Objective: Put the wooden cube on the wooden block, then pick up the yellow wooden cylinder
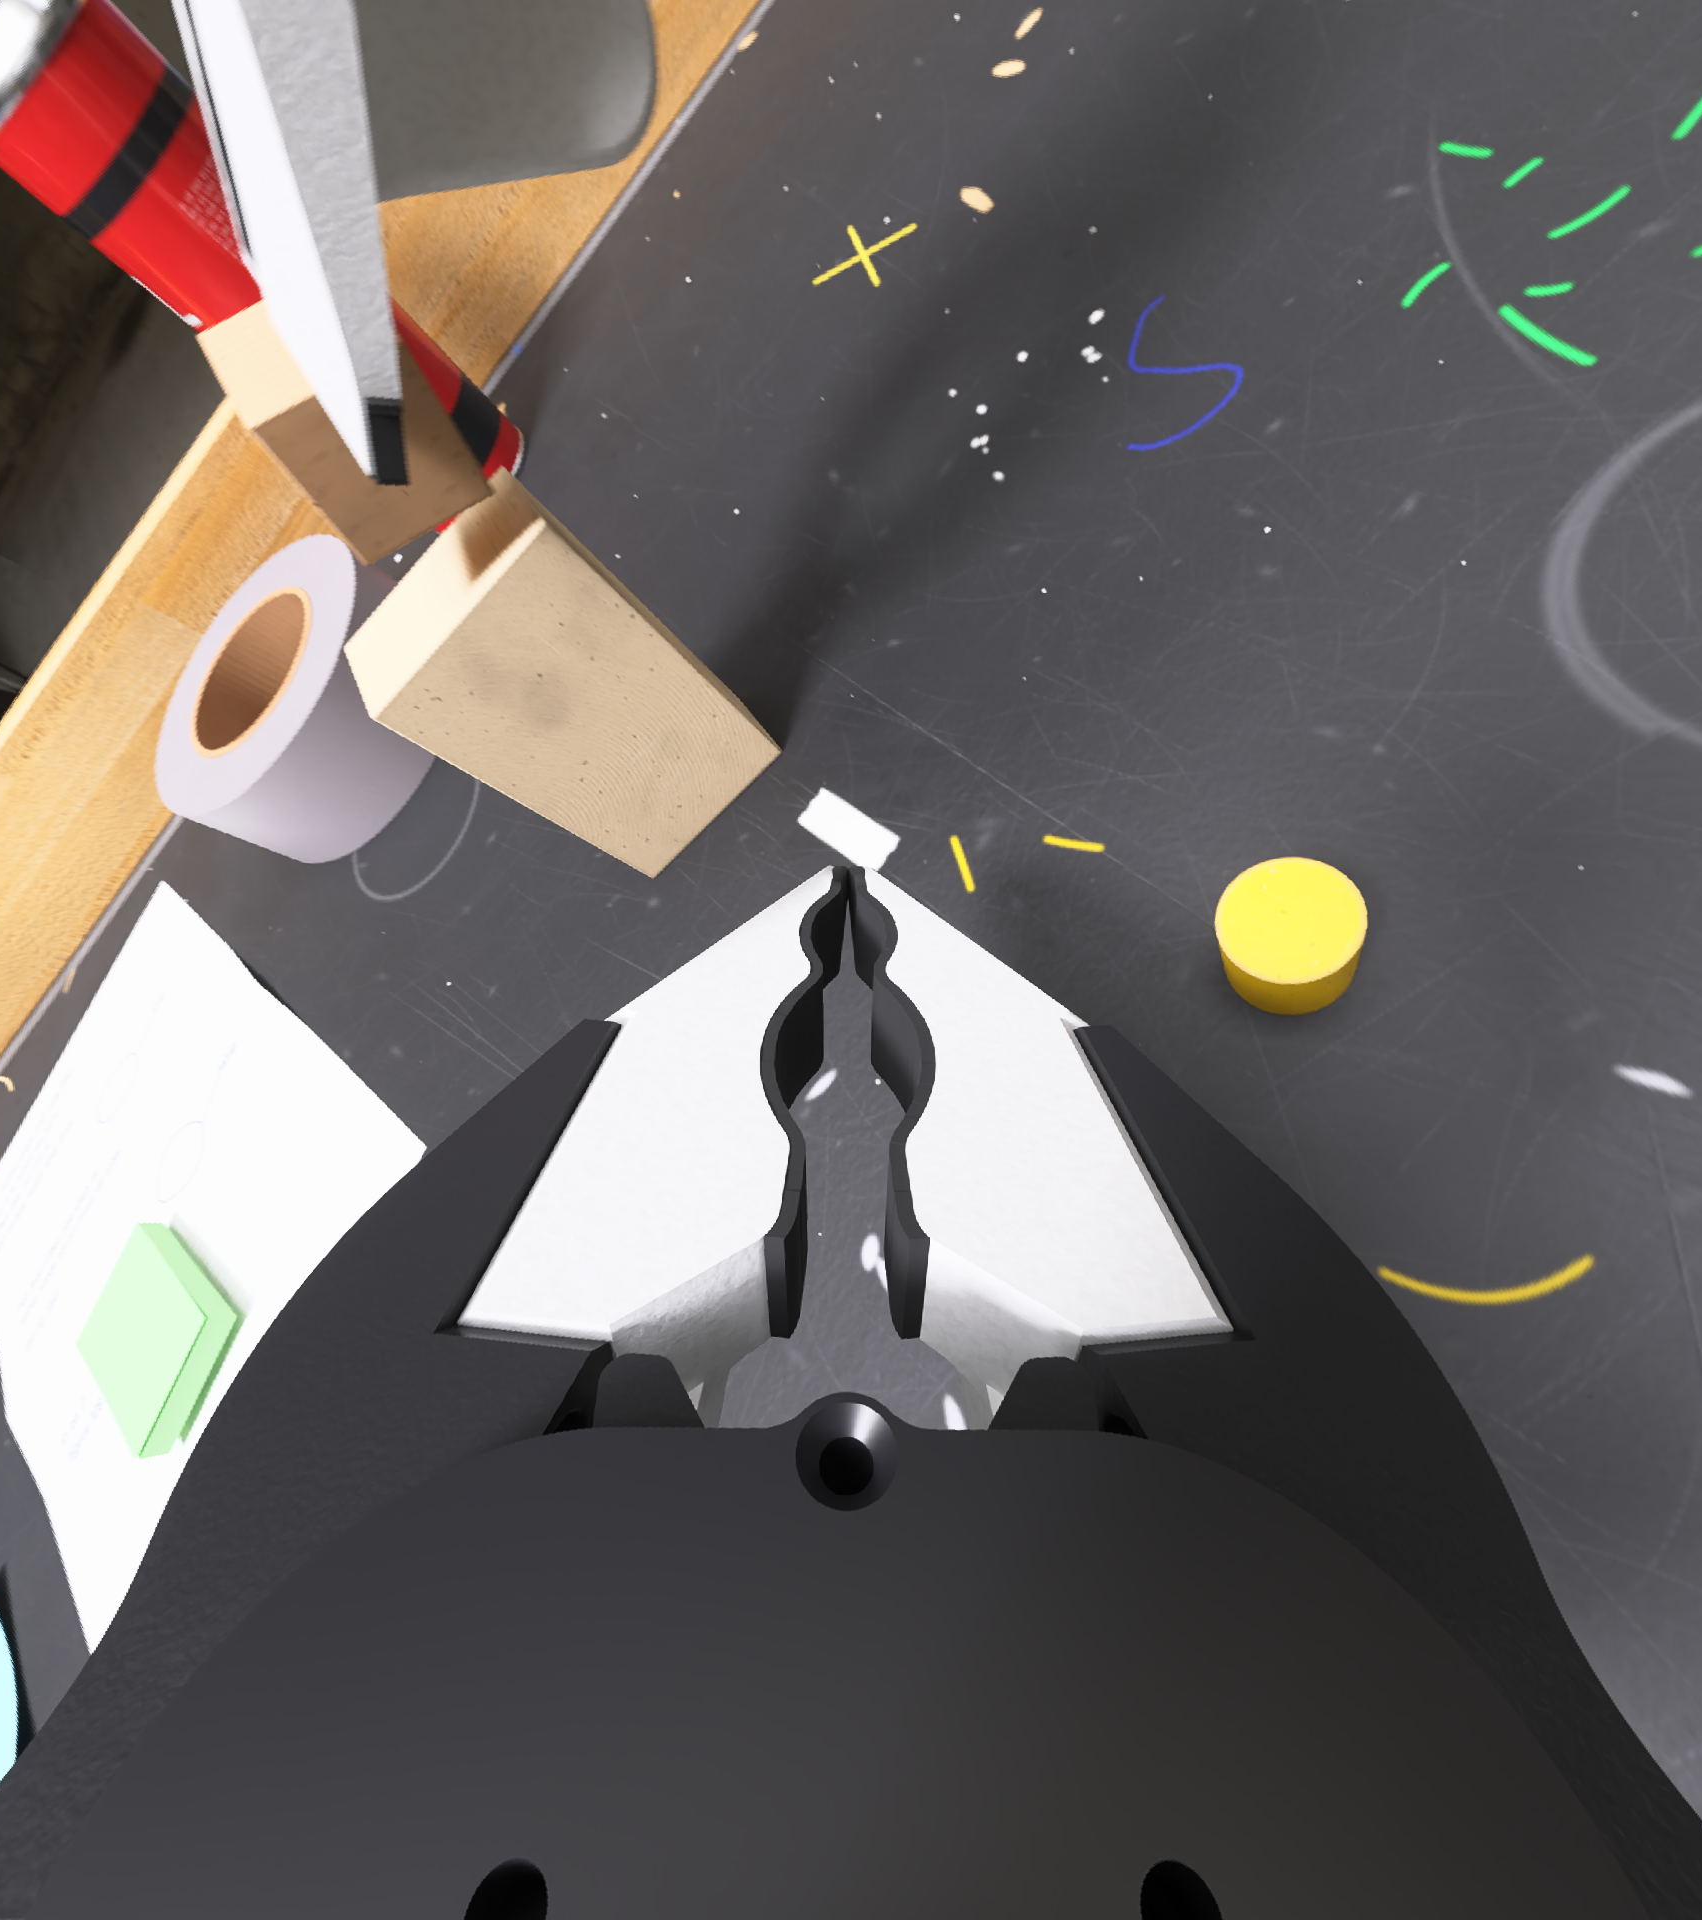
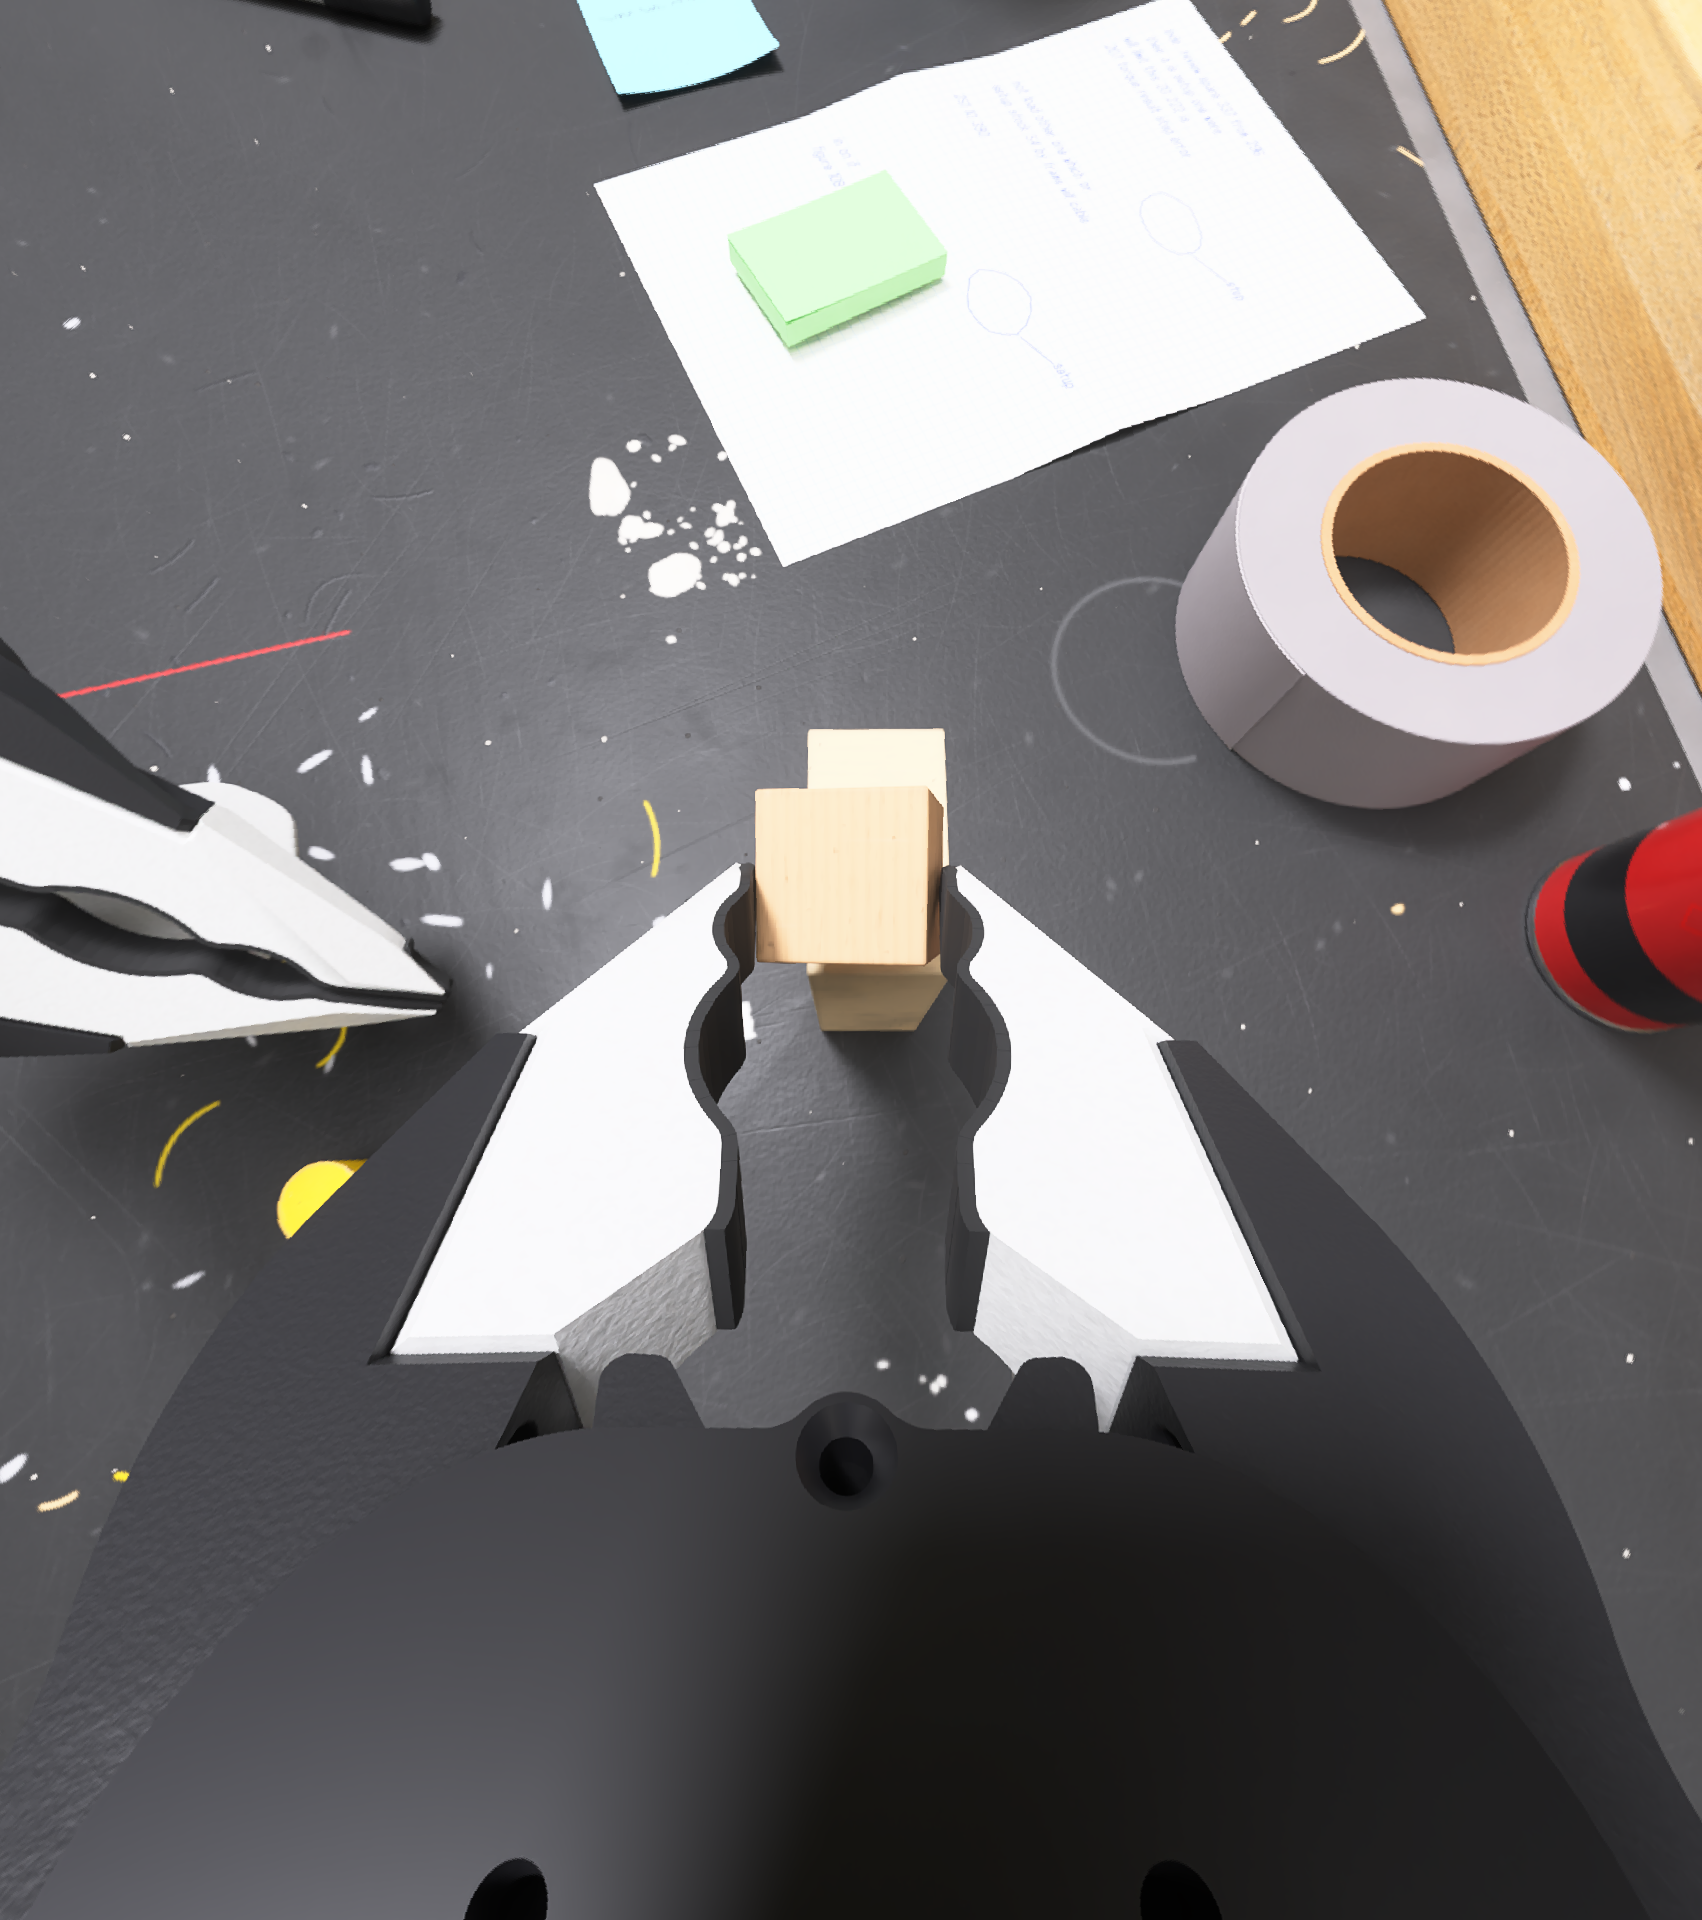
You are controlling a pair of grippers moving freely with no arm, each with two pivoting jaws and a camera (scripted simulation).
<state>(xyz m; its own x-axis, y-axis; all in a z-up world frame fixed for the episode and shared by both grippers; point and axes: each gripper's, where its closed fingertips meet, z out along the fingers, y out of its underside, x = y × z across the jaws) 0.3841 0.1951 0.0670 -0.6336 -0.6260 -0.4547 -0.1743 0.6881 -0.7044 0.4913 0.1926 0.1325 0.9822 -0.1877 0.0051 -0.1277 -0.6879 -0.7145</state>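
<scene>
My right gripper (image 2: 847,894) is shut on the wooden cube (image 2: 842,873) and holds it over the pale wooden block (image 2: 873,1003). I cannot tell whether the cube touches the block. In the left wrist view the cube (image 1: 338,468) hangs at the far end of the block (image 1: 566,696), with one right finger (image 1: 327,260) across it. My left gripper (image 1: 849,883) is shut and empty, low over the dark mat. The yellow cylinder (image 1: 1291,930) stands upright to its right. In the right wrist view the cylinder (image 2: 312,1195) is mostly hidden behind my right gripper's body.
A grey tape roll (image 1: 275,707) lies against the block's left side. A red can (image 1: 120,177) lies beyond the cube. A white sheet (image 1: 172,1091) with a green sticky pad (image 1: 156,1340) lies at left. The wooden table edge (image 1: 26,831) borders the mat.
</scene>
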